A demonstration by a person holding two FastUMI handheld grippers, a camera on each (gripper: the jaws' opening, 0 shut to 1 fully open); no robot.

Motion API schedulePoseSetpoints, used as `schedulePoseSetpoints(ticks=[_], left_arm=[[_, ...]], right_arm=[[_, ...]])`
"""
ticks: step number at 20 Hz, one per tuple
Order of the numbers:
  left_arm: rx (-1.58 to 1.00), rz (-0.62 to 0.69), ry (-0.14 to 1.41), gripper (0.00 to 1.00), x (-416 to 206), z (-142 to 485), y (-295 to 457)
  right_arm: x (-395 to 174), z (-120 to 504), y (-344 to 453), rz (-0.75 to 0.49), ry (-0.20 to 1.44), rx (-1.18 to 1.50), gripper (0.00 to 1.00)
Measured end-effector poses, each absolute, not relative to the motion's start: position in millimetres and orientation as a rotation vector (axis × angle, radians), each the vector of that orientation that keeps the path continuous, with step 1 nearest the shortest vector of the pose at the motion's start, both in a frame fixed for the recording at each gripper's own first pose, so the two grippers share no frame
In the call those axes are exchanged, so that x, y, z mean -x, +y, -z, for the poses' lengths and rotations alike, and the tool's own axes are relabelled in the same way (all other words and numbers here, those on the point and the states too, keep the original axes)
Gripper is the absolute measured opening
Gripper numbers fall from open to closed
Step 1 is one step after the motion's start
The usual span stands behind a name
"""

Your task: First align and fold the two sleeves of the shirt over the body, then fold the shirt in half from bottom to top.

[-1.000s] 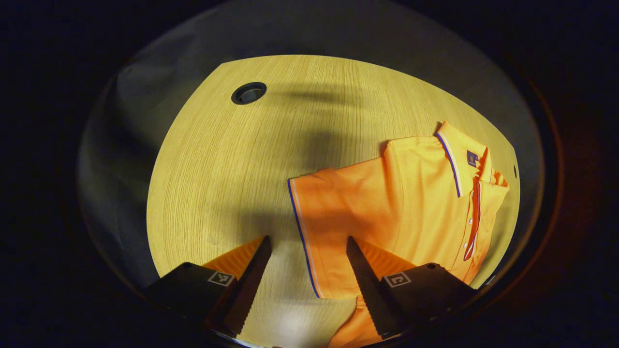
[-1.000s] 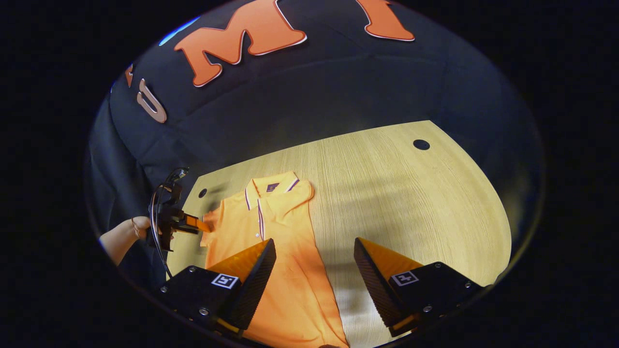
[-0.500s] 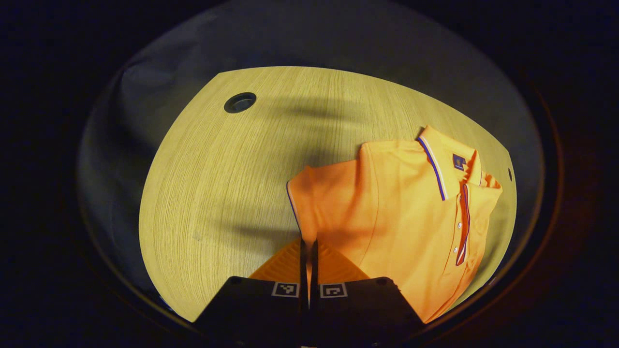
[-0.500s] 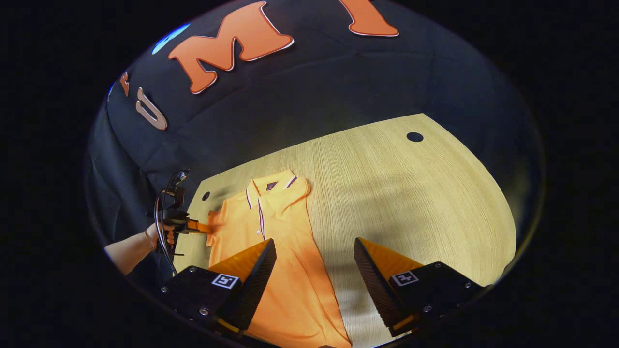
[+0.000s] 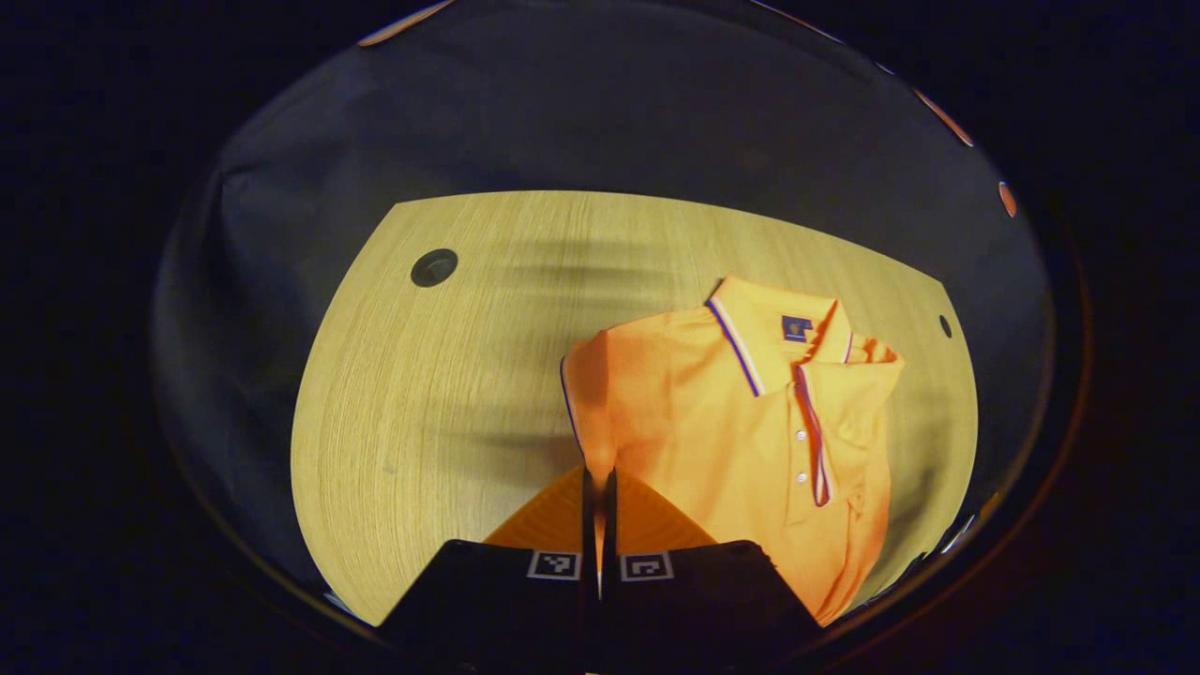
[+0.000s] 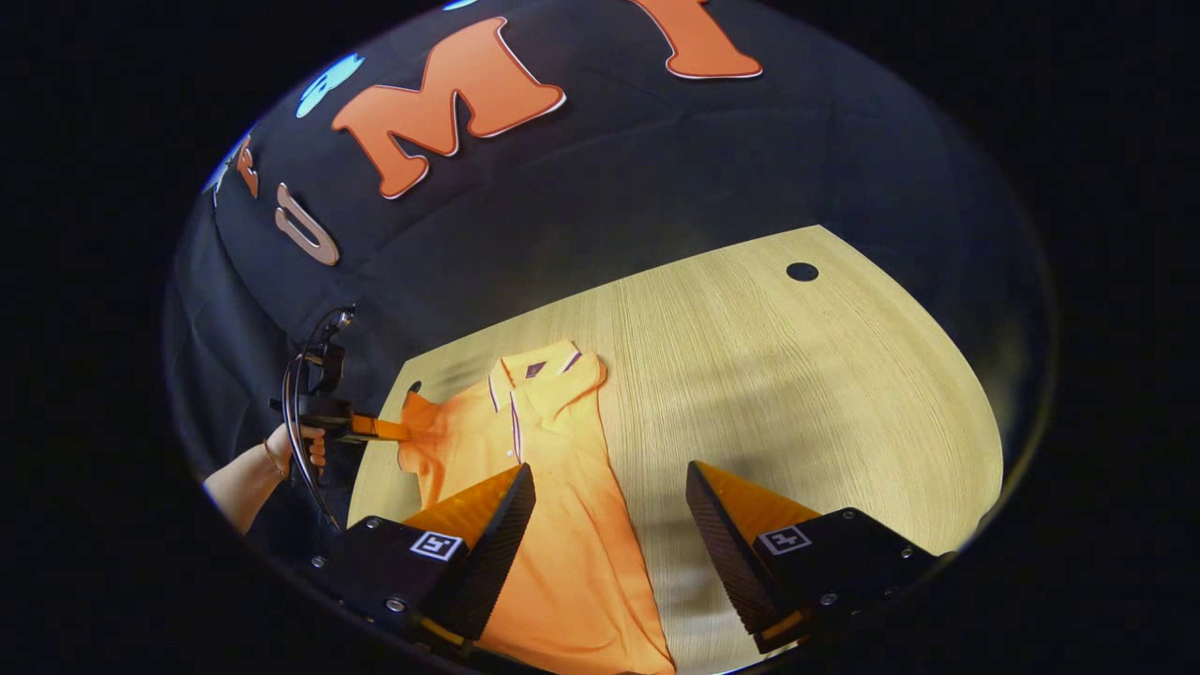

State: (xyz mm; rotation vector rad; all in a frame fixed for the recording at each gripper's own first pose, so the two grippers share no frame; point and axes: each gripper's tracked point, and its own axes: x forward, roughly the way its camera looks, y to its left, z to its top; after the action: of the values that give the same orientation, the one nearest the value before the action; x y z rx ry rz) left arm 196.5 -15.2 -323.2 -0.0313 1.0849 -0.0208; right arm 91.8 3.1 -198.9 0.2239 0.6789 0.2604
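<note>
An orange polo shirt (image 5: pixel 750 422) with a striped collar lies on the wooden table (image 5: pixel 450 375). My left gripper (image 5: pixel 598 480) is shut on the edge of its sleeve (image 5: pixel 586 394), which is lifted off the table. In the right gripper view the same shirt (image 6: pixel 553 487) lies lengthwise, and the left gripper (image 6: pixel 398 431), held by a hand (image 6: pixel 300 445), pinches the raised sleeve (image 6: pixel 422 427) at the shirt's left side. My right gripper (image 6: pixel 609 506) hangs open above the shirt's right edge, one finger over the cloth and one over bare table, holding nothing.
The table has a round cable hole (image 5: pixel 433 267) at the far left and a small one (image 5: pixel 945 325) beyond the collar. Another hole (image 6: pixel 802 272) sits at the far right in the right gripper view. Black cloth wall stands behind the table.
My left gripper went from open to shut on the sleeve edge, then lifted it and drew it toward the shirt's body. The right gripper has barely moved.
</note>
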Motion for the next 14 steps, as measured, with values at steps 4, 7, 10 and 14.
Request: schedulePoseSetpoints(ticks=[4, 7, 10, 14], left_arm=[[-0.010, 0.076, 1.059, 0.01, -194.5, 303.2, -54.5], [-0.031, 0.123, 1.064, 0.01, -191.5, 299.9, -89.7], [-0.042, 0.178, 1.077, 0.01, -186.0, 300.9, -127.0], [-0.087, 0.229, 1.077, 0.01, -184.8, 309.9, -170.9]], right_arm=[[-86.1, 195.8, -4.9, -0.265, 0.663, -0.211, 0.99], [-80.3, 191.9, -13.1, -0.269, 0.653, -0.223, 0.99], [-74.0, 193.3, -23.9, -0.260, 0.649, -0.225, 0.99], [-66.3, 200.4, -39.6, -0.237, 0.651, -0.212, 0.98]])
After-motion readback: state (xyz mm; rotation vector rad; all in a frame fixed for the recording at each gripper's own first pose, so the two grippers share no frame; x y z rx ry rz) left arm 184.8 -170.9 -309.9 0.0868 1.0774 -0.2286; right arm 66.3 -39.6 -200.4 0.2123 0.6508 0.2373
